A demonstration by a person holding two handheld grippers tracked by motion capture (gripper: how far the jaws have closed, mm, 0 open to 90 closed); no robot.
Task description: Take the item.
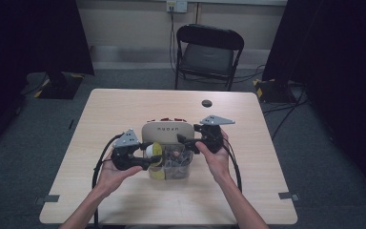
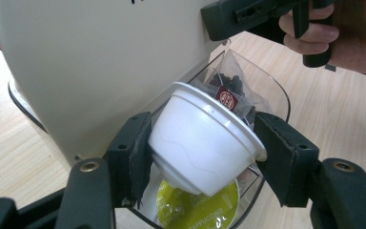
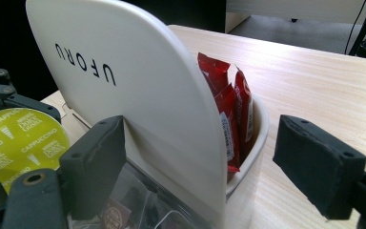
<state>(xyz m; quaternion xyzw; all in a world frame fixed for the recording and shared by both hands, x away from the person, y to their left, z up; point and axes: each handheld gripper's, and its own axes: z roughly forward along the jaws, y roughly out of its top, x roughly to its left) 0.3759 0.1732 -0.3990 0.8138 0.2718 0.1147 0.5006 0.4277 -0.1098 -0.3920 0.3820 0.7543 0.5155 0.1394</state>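
My left gripper point(image 2: 202, 143) is shut on a white coffee capsule point(image 2: 198, 138), tilted on its side just above a clear plastic tray point(image 2: 271, 86). The capsule's yellow lid point(image 3: 19, 143) faces the right gripper. A second yellow-lidded capsule point(image 2: 195, 207) and a pyramid tea bag point(image 2: 231, 90) lie in the tray. The tray sits at the front of a cream holder point(image 1: 167, 130) marked UFORU. My right gripper point(image 3: 205, 162) is open, its jaws either side of the holder's upright cream panel point(image 3: 162, 109). In the high view the left gripper point(image 1: 145, 155) and right gripper point(image 1: 186, 141) meet over the tray point(image 1: 171, 168).
Red sachets point(image 3: 228, 105) stand in the holder's back compartment. A small black disc point(image 1: 206, 103) lies farther back on the wooden table point(image 1: 124, 109). Beyond the table stands a black folding chair point(image 1: 207, 52). Cables run across the floor at right.
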